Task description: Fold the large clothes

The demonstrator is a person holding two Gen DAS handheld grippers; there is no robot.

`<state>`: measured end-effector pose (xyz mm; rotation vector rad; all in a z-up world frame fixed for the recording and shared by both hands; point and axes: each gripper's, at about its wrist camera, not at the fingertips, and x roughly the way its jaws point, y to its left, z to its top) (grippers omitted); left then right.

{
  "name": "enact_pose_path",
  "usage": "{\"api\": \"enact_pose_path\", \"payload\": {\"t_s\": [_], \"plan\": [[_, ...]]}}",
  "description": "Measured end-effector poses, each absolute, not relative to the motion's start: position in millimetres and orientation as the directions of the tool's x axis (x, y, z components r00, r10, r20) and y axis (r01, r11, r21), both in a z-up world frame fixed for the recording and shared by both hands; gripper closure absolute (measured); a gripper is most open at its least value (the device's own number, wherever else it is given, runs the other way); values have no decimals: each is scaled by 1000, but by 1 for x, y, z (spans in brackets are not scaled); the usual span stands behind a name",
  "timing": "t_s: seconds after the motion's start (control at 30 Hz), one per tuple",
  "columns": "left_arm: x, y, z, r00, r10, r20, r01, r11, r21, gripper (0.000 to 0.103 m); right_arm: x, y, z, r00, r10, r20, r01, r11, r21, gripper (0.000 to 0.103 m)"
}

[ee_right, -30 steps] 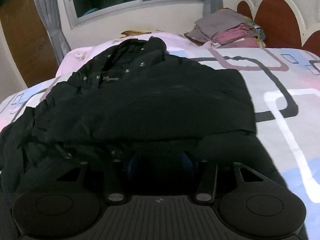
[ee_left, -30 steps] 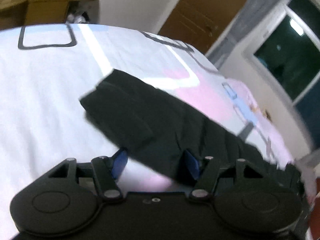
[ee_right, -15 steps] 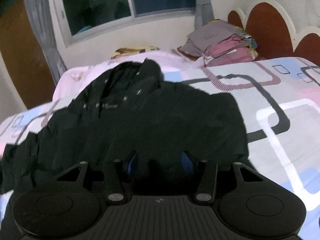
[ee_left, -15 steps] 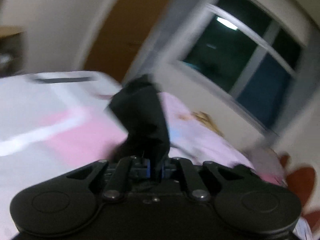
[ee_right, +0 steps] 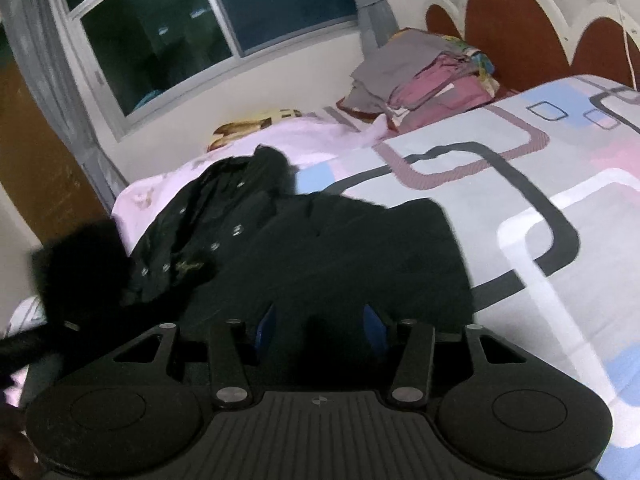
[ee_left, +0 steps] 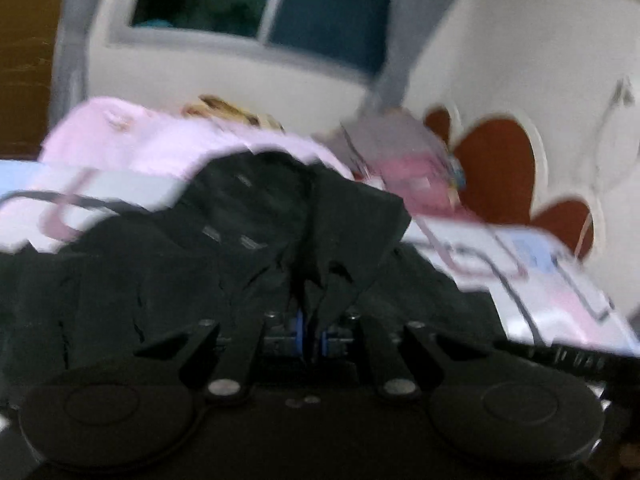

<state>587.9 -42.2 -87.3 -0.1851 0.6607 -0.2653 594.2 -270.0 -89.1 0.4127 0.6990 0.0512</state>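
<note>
The black jacket (ee_right: 320, 248) lies on the bed (ee_right: 560, 184), partly folded: one side is doubled over, the buttoned front near the window (ee_right: 208, 20) is still rumpled. The left tongs (ee_left: 311, 330) are pressed together, pinching a flap of jacket above its middle. The right tongs (ee_right: 318, 326) stand spread over the near hem, gripping nothing. More folds remain. No containers show; only a clothes pile (ee_right: 424, 76) beyond the jacket.
</note>
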Motion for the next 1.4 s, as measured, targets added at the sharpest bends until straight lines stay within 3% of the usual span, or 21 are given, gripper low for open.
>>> {"api": "enact_pose_path", "payload": {"t_s": [0.17,0.23,0.27,0.3,0.33,0.37,0.5,0.6,0.67,0.73,0.77,0.9,1.1,1.23,1.4], "plan": [[611,-77,-120,686,-339,-644,262,940,-217,91,598,-305,-96,757,208,-620,108,895,432,54],[609,-87,-127,666,-345,-662,294,936,-193,54,598,-311,-96,759,189,-624,125,897,423,53],[601,-90,-129,657,-366,-659,326,926,-190,42,598,-313,-96,758,185,-626,131,897,423,53],[595,-95,-122,645,-394,-654,360,912,-194,20,598,-316,-96,758,187,-625,135,893,430,52],[584,-94,-115,634,-438,-637,409,889,-204,15,598,-317,-95,760,191,-621,136,888,439,45],[573,-88,-107,651,-466,-599,436,876,-208,16,597,-317,-94,767,210,-606,119,882,456,28],[553,-21,-84,735,-409,-541,323,913,-251,27,602,-305,-92,752,324,-575,46,843,535,27],[549,38,-74,817,-255,-518,156,961,-226,38,613,-284,-104,704,369,-607,16,846,533,27],[549,70,-72,838,-106,-536,38,990,-136,43,620,-268,-114,671,379,-637,3,858,514,27],[549,90,-75,838,27,-545,-47,999,-23,50,624,-255,-121,653,379,-656,-13,871,491,44],[549,102,-78,838,55,-543,-78,997,-20,50,625,-249,-123,648,374,-663,-21,879,476,60],[558,128,-94,812,30,-583,-104,990,-93,50,622,-240,-117,673,351,-651,-68,906,418,87],[574,112,-106,784,-54,-618,-44,989,-142,50,597,-290,-99,765,143,-628,79,947,313,91],[586,95,-136,748,-66,-661,-31,991,-134,48,605,-299,-116,718,148,-680,72,956,284,91],[590,103,-137,721,-76,-688,-9,993,-119,49,608,-299,-117,684,146,-715,70,962,264,91]]}}
